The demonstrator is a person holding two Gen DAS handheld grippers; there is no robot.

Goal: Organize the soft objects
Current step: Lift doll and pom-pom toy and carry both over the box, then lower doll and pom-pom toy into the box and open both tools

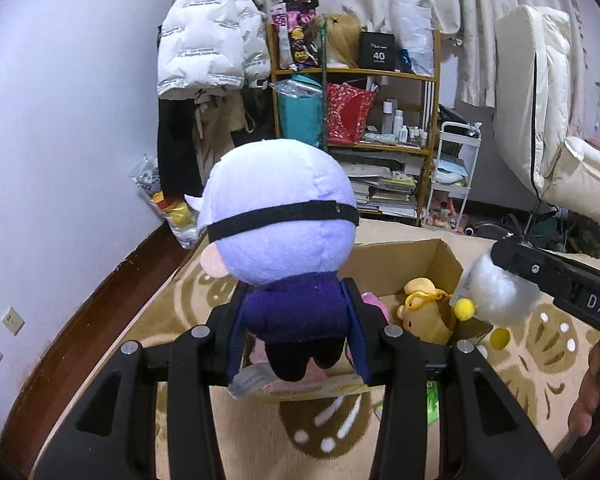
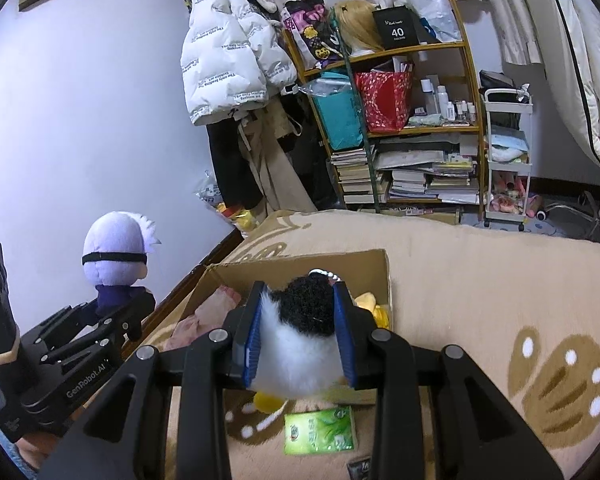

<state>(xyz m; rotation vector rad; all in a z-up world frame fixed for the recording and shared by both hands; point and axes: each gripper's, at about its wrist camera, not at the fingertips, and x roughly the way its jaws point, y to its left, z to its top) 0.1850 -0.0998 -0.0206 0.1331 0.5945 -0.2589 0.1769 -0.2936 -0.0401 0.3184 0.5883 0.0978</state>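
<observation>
My left gripper [image 1: 296, 320] is shut on a plush doll [image 1: 280, 216] with a pale lilac head, black blindfold band and dark purple body, held upright above the near edge of an open cardboard box [image 1: 440, 256]. The same doll [image 2: 116, 248] shows at the left in the right wrist view. My right gripper [image 2: 298, 332] is shut on a fluffy black-and-white plush [image 2: 300, 336] with yellow feet, over the box [image 2: 332, 260]. That plush [image 1: 500, 292] hangs at the right of the left wrist view. Inside the box lie a yellow plush [image 1: 424, 308] and a pink one [image 2: 204, 316].
The box sits on a beige bedspread [image 2: 480, 280] with brown paw prints. A green tissue pack [image 2: 320, 428] lies near the box. Behind stand a crowded wooden shelf [image 2: 400, 120], a white jacket [image 2: 228, 52], a white trolley [image 2: 508, 160] and a lilac wall [image 1: 80, 120].
</observation>
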